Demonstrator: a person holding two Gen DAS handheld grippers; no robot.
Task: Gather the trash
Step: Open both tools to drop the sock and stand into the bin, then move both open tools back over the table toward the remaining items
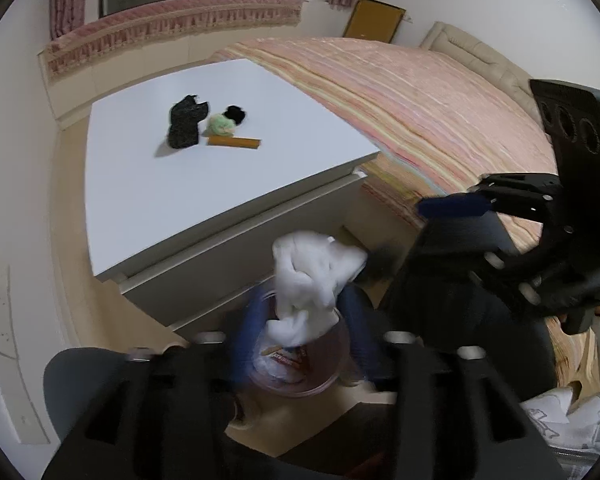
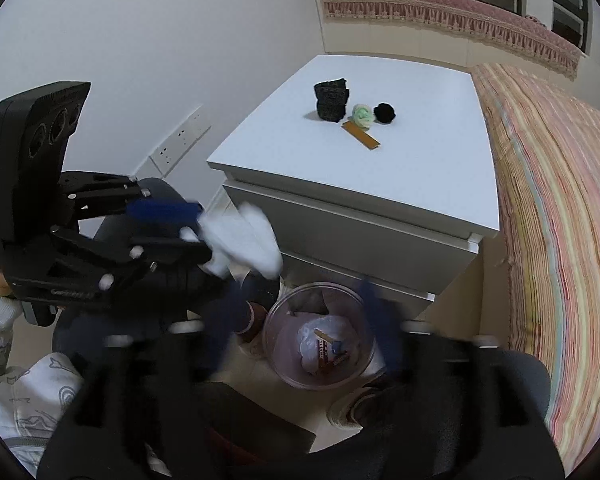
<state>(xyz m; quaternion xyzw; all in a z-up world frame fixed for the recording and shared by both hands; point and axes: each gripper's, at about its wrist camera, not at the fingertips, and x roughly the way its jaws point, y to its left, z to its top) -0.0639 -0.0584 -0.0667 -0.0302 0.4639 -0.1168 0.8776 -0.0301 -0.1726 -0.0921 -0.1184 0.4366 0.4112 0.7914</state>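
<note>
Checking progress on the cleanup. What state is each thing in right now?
left gripper: shut on the white tissue wad
white tissue wad: held above the bin
right gripper: open, holding nothing
trash bin: on the floor, some trash inside
nightstand: drawers shut
black cloth: on the nightstand
green wad: on the nightstand
black ball: on the nightstand
brown strip: lying flat on the nightstand

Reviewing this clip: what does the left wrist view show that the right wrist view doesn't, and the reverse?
Only the left wrist view shows the yellow-brown board leaning on the far wall and the bed's cream headboard.

Only the right wrist view shows the wall sockets and a clear look into the trash bin with wrappers inside.

Both show the white tissue wad held by the left gripper, the white dresser and the trash left on it.
</note>
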